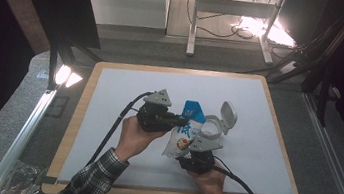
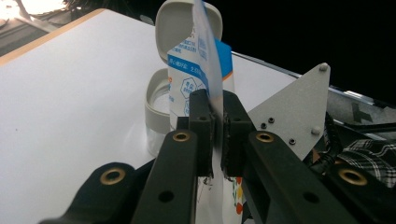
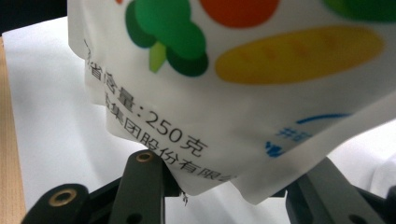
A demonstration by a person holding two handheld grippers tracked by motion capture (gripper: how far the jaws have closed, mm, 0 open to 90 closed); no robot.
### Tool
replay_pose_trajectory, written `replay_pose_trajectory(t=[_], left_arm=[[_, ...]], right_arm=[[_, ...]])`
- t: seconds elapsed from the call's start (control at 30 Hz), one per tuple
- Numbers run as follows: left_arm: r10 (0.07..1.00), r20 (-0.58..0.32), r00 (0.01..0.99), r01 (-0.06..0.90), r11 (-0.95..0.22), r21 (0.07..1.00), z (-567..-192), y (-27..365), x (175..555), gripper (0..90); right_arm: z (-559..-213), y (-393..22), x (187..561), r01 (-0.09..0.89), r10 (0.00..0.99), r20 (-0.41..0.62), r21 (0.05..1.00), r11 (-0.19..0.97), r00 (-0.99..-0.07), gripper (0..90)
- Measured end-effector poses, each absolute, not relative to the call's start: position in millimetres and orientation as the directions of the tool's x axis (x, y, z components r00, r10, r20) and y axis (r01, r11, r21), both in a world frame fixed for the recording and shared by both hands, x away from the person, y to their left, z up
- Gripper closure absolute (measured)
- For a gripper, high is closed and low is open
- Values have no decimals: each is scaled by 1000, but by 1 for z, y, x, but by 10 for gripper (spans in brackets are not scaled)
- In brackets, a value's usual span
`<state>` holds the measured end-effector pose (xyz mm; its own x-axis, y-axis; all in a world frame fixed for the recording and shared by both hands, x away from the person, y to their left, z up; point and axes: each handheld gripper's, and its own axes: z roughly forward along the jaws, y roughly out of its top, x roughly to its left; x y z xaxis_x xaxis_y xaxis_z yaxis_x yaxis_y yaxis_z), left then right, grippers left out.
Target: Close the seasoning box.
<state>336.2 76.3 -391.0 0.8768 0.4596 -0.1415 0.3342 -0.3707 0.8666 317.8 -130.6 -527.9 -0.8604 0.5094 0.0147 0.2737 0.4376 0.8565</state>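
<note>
White pouch [image 1: 185, 134] with blue top and printed vegetables held up just above the counter [image 1: 121, 120], roughly at its middle, tilted, between my two hands. My left hand-held gripper [image 2: 217, 122] has its jaws clamped tight on the thin edge of the pouch, the film pinched flat between the pads; in the high view this hand-held gripper [image 1: 175, 121] sits at the pouch's left side. My right hand-held gripper [image 3: 224, 186] comes in at the bottom corner of the pouch, jaws set partway apart either side of it; the left jaw touches the film, the right jaw's contact I cannot tell, so no sure grip there. In the high view it [image 1: 195, 153] lies below the pouch. Just beside the pouch, to its right, a clear round jar [image 1: 211, 128] stands on the counter, its grey flip lid [image 1: 228, 115] hinged open and upright
</note>
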Motion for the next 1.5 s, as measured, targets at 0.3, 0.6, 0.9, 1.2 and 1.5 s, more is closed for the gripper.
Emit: replay_pose_trajectory(t=[0.3,0.6,0.9,1.2,1.5], left_arm=[[468,-134,873,332,-370,868,-394,78,337,856],[471,-130,873,325,-361,874,-394,75,335,900],[489,-128,863,335,-364,869,-392,69,342,900],[492,-136,860,344,-363,866,-392,62,351,900],[492,-118,863,336,-382,861,-390,50,354,900]], right_arm=[[-527,-134,317,269,511,21,868,417,-859,615],[-528,-133,318,249,510,-7,867,432,-860,615],[-528,-134,320,288,490,58,867,408,-870,611],[-525,-135,318,293,472,83,873,391,-878,598],[-524,-137,318,287,458,87,876,388,-885,594]])
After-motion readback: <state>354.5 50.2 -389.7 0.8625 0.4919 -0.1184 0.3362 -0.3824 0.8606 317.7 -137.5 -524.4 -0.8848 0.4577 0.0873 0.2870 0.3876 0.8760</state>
